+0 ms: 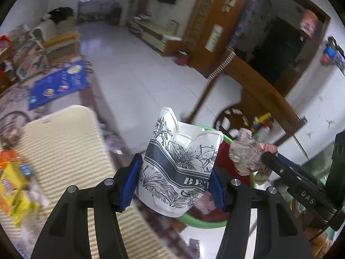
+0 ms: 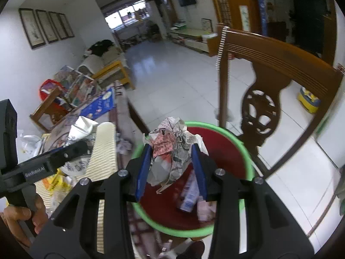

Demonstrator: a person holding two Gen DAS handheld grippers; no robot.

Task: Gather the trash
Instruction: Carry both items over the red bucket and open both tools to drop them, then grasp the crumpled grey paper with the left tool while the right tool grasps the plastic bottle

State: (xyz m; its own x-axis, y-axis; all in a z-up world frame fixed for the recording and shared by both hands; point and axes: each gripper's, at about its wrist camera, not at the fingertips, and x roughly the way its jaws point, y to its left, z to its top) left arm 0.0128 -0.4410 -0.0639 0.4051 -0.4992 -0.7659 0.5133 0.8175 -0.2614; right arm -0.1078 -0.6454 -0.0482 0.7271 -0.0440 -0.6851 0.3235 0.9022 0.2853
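My left gripper (image 1: 175, 182) is shut on a crushed white paper cup (image 1: 179, 164) with a dark floral print, held above the near edge of a red bin with a green rim (image 1: 200, 223). My right gripper (image 2: 171, 168) is shut on a crumpled wad of newspaper (image 2: 172, 149) and holds it over the same bin (image 2: 243, 151). The bin holds a small carton (image 2: 189, 196) and other scraps. The wad also shows in the left wrist view (image 1: 248, 153), and the cup in the right wrist view (image 2: 80, 129).
A striped cream mat (image 1: 64, 151) covers the table on the left, with yellow and orange wrappers (image 1: 13, 185) on it. A carved wooden chair (image 2: 269, 82) stands just behind the bin. White tiled floor (image 1: 140, 69) lies beyond.
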